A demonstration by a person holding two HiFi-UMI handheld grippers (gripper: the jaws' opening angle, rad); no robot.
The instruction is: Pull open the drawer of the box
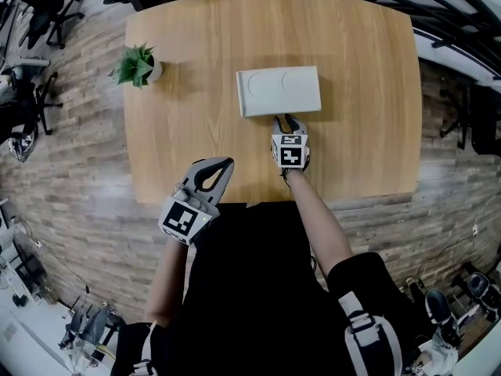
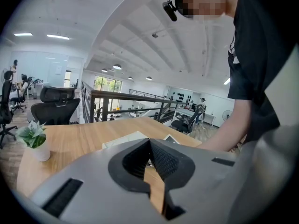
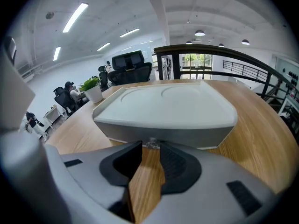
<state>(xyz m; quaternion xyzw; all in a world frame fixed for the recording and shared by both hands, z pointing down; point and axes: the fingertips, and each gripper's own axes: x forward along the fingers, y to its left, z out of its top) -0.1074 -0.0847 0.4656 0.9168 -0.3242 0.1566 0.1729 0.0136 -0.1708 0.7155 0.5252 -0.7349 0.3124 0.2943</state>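
Two jaws of the right gripper [image 3: 150,147] stand apart, with a small clear knob [image 3: 151,144] between their tips but not pinched. The knob sits on the front of the flat pale-grey rectangular box [image 3: 168,108], just ahead. The left gripper [image 2: 149,141], tips together and empty, hangs back to the left. Beneath lies a light wooden table [image 3: 254,139]. A potted green plant [image 1: 137,65] stands far left, with black office chairs [image 2: 58,108] beyond.

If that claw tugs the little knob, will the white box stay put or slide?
Low and wide, the box probably won't tip. It looks like light plastic on a smooth table, with nothing bracing it, so it may slide toward the right claw instead of opening.
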